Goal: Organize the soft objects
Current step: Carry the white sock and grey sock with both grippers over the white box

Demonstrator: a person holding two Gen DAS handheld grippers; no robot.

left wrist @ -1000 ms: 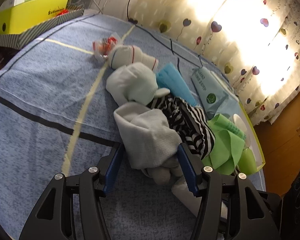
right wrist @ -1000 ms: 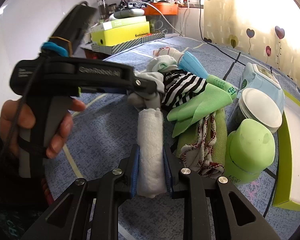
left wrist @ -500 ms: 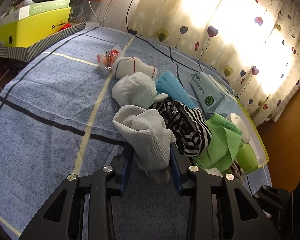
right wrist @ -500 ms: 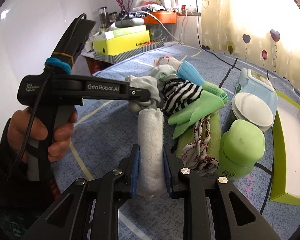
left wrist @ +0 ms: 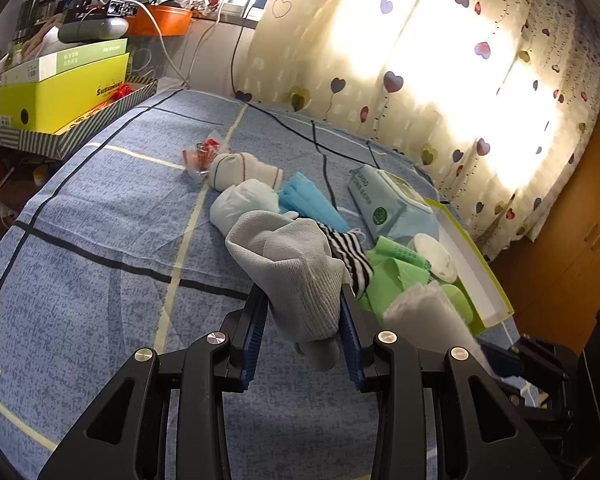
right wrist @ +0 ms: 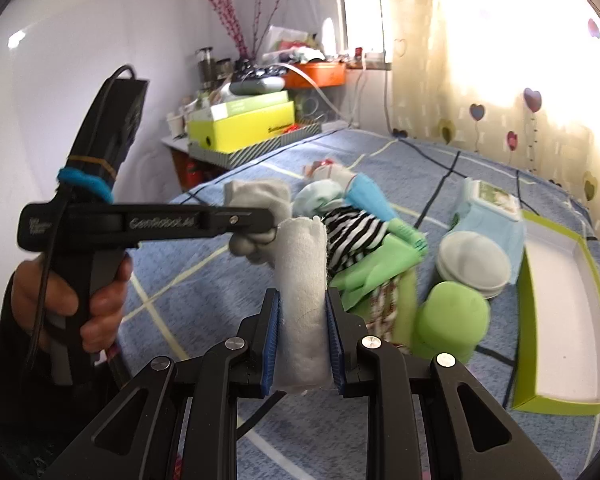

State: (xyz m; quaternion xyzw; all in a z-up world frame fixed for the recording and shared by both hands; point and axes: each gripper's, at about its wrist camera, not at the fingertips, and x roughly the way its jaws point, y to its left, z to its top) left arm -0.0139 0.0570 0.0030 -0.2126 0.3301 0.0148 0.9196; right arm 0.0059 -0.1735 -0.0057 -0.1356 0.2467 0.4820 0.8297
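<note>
The bed (left wrist: 80, 280), covered in a blue checked sheet, carries everything, and little of the sorting looks done; a loose row of soft things runs across its middle toward the edge by the curtain, where an open green box (right wrist: 560, 320) lies with its white inside bare, so nothing has been put away there yet; a pack of wipes (left wrist: 384, 204), a green bottle (right wrist: 452, 324) and a round white lid (right wrist: 472, 264) sit near that box; in the row lie a striped black-and-white cloth (right wrist: 352, 232), green gloves (left wrist: 392, 276), a blue mask (left wrist: 312, 200) and two rolled socks (left wrist: 240, 168), all untidy; the left gripper (left wrist: 302, 332) has its jaws clamped on a grey sock (left wrist: 296, 272), lifted clear of the sheet; the right gripper (right wrist: 302, 340) has its jaws pressed on a white rolled cloth (right wrist: 302, 280), raised beside the grey one; both picks are under way, the rest of the row waits.
</note>
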